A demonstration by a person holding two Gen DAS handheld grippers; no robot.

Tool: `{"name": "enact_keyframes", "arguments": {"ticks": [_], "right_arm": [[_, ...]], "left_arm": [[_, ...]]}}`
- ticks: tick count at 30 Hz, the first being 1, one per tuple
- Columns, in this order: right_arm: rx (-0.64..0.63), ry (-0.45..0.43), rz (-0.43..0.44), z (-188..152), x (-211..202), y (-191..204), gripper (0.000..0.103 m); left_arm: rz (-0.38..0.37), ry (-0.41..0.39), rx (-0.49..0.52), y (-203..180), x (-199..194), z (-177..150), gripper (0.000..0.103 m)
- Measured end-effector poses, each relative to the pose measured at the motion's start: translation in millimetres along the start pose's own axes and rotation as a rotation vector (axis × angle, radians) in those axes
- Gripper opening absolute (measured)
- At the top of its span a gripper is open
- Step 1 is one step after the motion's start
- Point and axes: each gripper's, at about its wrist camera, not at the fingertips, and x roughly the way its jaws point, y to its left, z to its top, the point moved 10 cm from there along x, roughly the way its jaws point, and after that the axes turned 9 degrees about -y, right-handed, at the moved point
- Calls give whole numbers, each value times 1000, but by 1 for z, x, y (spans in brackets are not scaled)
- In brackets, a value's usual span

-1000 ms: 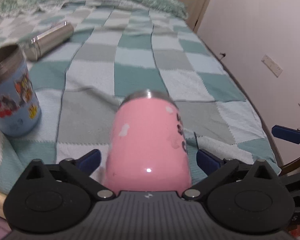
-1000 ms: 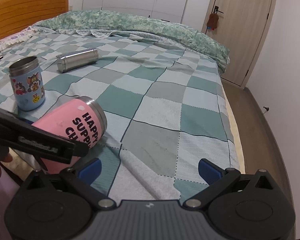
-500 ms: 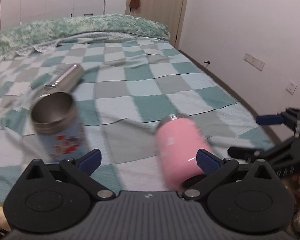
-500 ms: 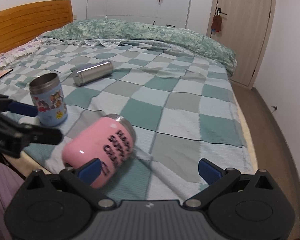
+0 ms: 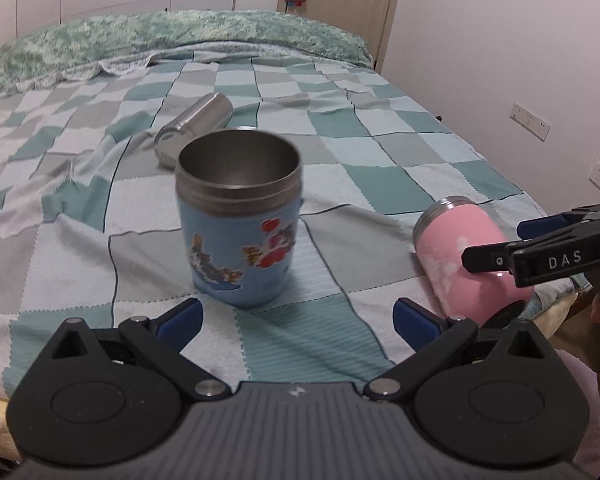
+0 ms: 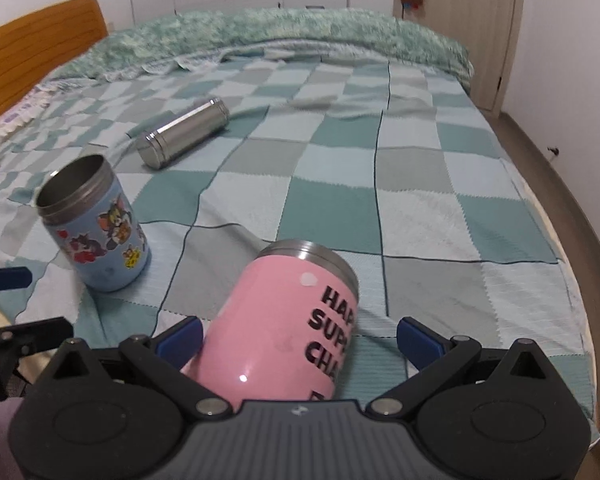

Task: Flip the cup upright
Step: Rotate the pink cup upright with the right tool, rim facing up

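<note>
Two tools are out, but only one sits where the pink cup (image 6: 284, 320) is. In the right wrist view the cup lies on its side on the checked bedspread (image 6: 420, 184) at the near edge of the bed, directly ahead of my right tool (image 6: 298, 338) and partly between its spread blue pads (image 6: 180, 340). The left pad is right against the cup's side; whether it actually touches, I cannot tell. The right pad stands clear of it, so nothing is pinched yet.

Its long axis runs almost along my line of reach, leaning a little to the right: the closed base is nearest me, low by the tool body, and the steel rim points toward the far side of the bed. That is the relation my next move depends on. I judge I would close across the pink barrel and tip the rim end up and over the base.

My left tool (image 5: 296, 318) is also spread and holds nothing. It faces the blue cartoon cup (image 5: 240, 220), which stands upright, mouth up, left of the pink one. From the left wrist view the pink cup lies off to the right, well outside the left tool's pads, so the right tool is plainly nearer. A steel flask (image 6: 182, 138) lies on its side farther back.
</note>
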Motion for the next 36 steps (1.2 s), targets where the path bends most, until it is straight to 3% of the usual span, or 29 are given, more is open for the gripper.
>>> {"name": "enact_keyframes", "arguments": {"ticks": [17,23,31,36], "right_arm": [[66,164,-34,0,50,2,103],[81,197,-41,1,57,2,89],[82,155,-13,-1,53,1,89],[85,46,24,3,34,2,88]], "left_arm": [[-66,26,-8,-1,19,-8,103],[-55,33,-19,2,24,-8,103],[-52,31,-35,2,25,-7,103],[-55,25,-42,2,23,-7,103]]}}
